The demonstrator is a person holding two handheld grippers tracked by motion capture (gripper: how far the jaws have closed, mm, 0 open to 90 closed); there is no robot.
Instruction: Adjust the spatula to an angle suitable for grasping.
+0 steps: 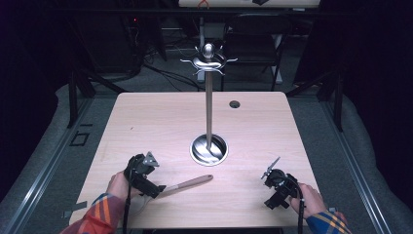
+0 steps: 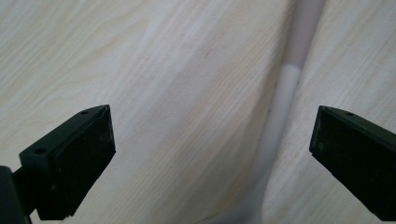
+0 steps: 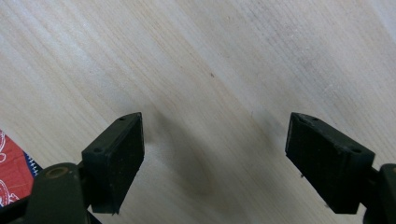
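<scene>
A utensil with a light wooden handle (image 1: 187,184) lies flat on the table near the front left, its handle pointing right toward the middle. My left gripper (image 1: 144,181) sits over its left end, pointing down. In the left gripper view the jaws stand wide apart, and the utensil's pale shaft (image 2: 286,105) runs up the table just inside the right jaw, untouched; the gripper (image 2: 212,154) is open. My right gripper (image 1: 277,189) hovers over bare wood at the front right, open (image 3: 212,154) with nothing between its jaws.
A metal utensil stand rises from a round shiny base (image 1: 209,148) at the table's middle, with curved hooks (image 1: 208,61) at its top. A cable hole (image 1: 234,104) lies at the back. A dark chair (image 1: 253,44) stands behind the table. A red patterned patch (image 3: 9,172) shows at the edge.
</scene>
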